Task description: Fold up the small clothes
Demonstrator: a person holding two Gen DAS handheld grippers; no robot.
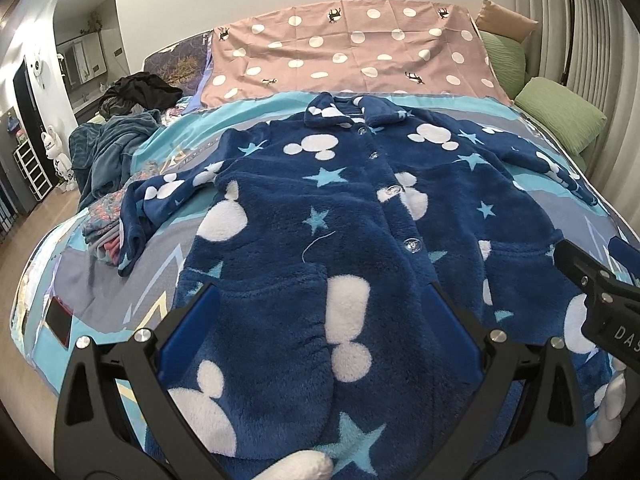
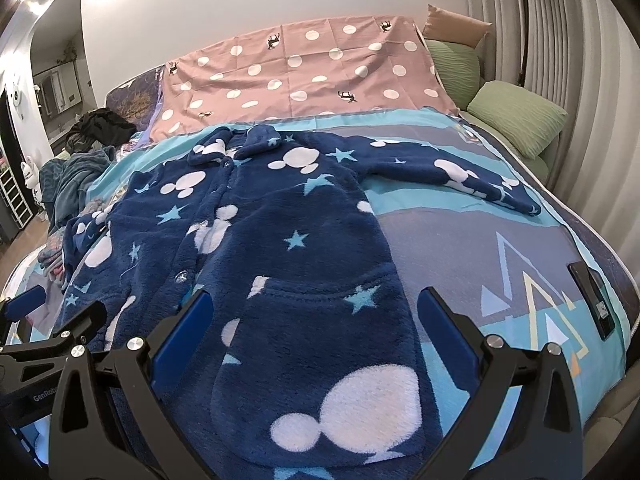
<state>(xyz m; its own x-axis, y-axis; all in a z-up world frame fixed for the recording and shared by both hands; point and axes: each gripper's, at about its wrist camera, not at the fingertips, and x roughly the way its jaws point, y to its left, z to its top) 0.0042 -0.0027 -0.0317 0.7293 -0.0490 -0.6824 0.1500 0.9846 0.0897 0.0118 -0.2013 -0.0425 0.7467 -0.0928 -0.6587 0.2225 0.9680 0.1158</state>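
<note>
- Left gripper (image 1: 320, 300) is hovering low over the hem, jaws spread wide, nothing between them; the left-hand pocket is sitting right under the gap.
- Right gripper (image 2: 314, 308) is hanging beside it, jaws equally wide and empty, straddling the other pocket and the jacket's side edge.
- The fleece jacket (image 1: 360, 208) is lying flat, front up and buttoned, on the bedspread (image 2: 460, 248), its long axis running straight away from both grippers, hem nearest, collar farthest.
- Further out, one sleeve (image 2: 460, 176) is stretching sideways toward the right gripper's side; the other sleeve (image 1: 160, 200) is drooping toward the left one's. Each arm looks nearer its own sleeve.
</note>
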